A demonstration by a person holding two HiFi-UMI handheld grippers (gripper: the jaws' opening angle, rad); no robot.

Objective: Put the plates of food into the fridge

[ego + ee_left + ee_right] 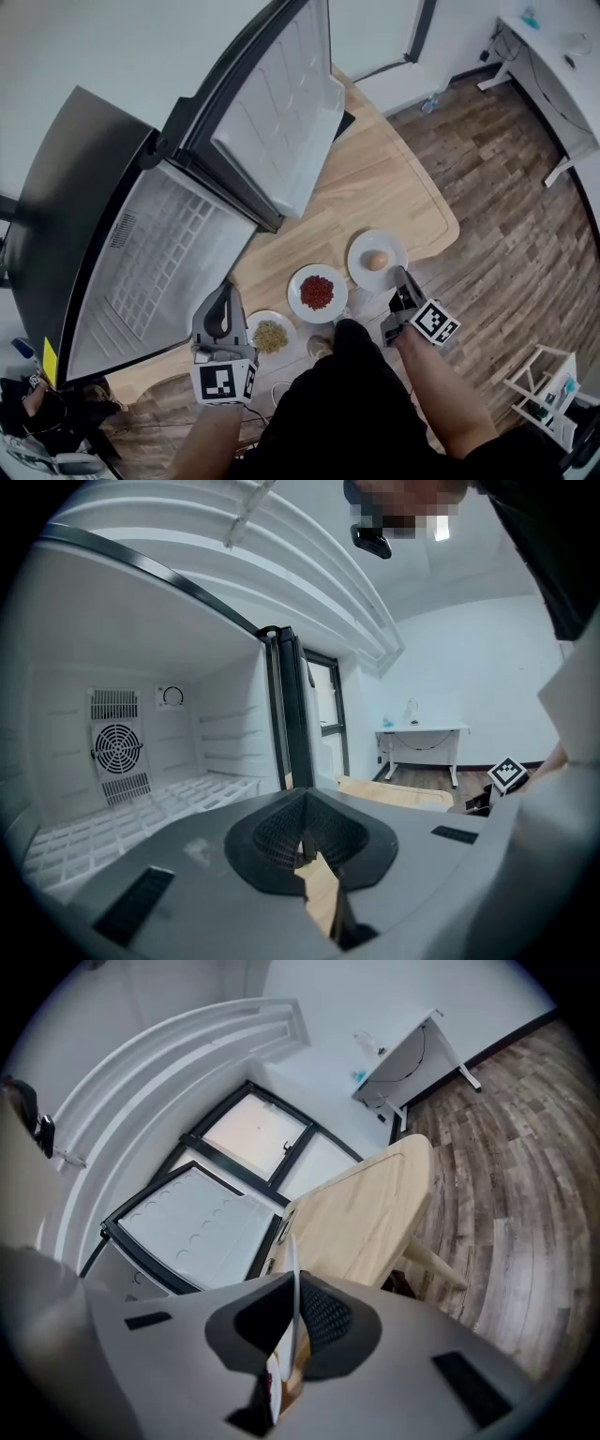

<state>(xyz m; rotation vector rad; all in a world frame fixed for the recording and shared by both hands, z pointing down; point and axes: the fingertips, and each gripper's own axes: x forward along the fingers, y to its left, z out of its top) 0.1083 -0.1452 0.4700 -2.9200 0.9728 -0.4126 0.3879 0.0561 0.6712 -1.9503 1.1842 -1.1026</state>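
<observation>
Three white plates stand near the front edge of the wooden table (375, 178). One holds a brown egg-like food (376, 261), one red food (317, 292), one yellowish food (270, 336). My right gripper (401, 277) is shut on the near right rim of the egg plate. In the right gripper view that rim (292, 1279) shows edge-on between the pads of the right gripper (292, 1312). My left gripper (221, 298) hovers left of the yellowish plate, shut and holding nothing. The left gripper (302, 841) faces the fridge's white interior (141, 808). The fridge (159, 262) stands open at the left.
The fridge's upper door (281, 103) swings out over the table's far side. A white desk (553, 56) stands at the top right on the wood floor. A small white rack (548, 380) is at the lower right. Clutter lies on the floor at the lower left (37, 412).
</observation>
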